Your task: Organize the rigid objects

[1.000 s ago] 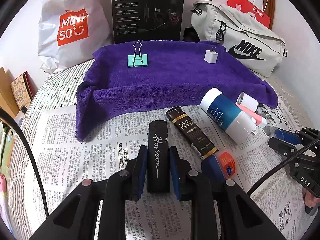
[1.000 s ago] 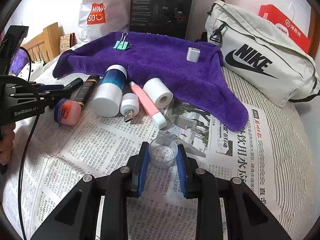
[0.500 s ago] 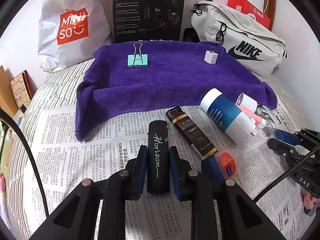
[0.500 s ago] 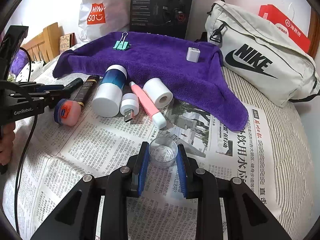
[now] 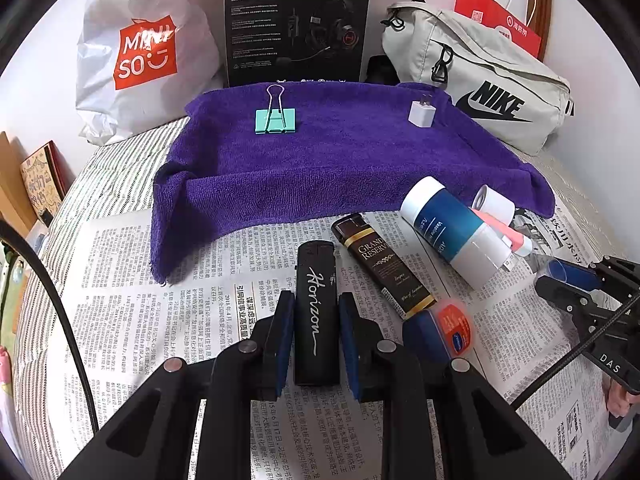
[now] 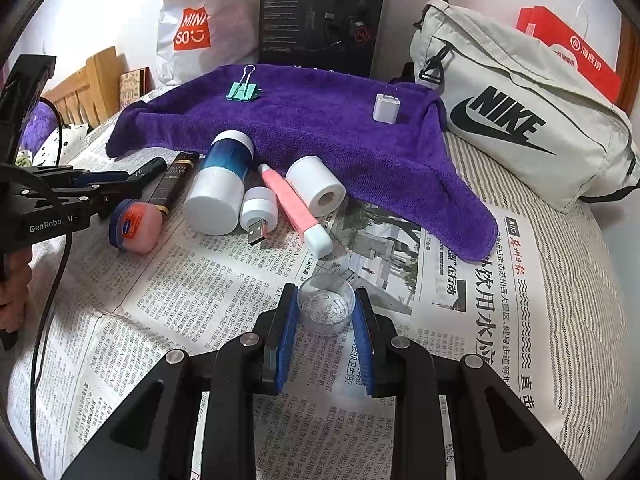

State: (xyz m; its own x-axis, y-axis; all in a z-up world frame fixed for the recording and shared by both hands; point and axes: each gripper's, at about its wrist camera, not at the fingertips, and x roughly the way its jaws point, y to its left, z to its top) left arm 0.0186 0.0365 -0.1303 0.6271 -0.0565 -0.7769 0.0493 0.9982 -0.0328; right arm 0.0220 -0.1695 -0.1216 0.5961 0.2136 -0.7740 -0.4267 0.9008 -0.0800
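**Lighter and clear cap both held, neither yet on the towel**

Lighter (image 5: 315,312), black with white script, lies lengthwise between the pads of the left gripper (image 5: 315,338), which is narrowed onto its sides; it sits on the newspaper (image 5: 160,320) near the bed's front edge. Just to its right lie a brown lighter (image 5: 382,270) and a small orange-lidded tin (image 5: 454,326), the tin close beside the right pad. The right gripper (image 6: 326,316) is closed to a narrow gap around a clear plastic cap (image 6: 327,304), also low on the newspaper.

Farther back lie a blue-and-white bottle (image 6: 222,184), a USB plug (image 6: 258,216), a pink tube (image 6: 294,208) and a white roll (image 6: 316,186), bunched at the hem of the purple towel (image 5: 340,160). On the towel, towards the back of the bed, sit a green binder clip (image 5: 275,120) and a white charger (image 5: 421,114), well apart.

Risks, as I judge them: the thin cap may flex and pop out under the squeeze, and the smooth lighter may pivot if it is held off-centre. Lifting the left gripper could nudge the tin.

Compared with a second ago, almost nothing differs: both grips and every loose thing sit where they were, with only a slight drift in framing.
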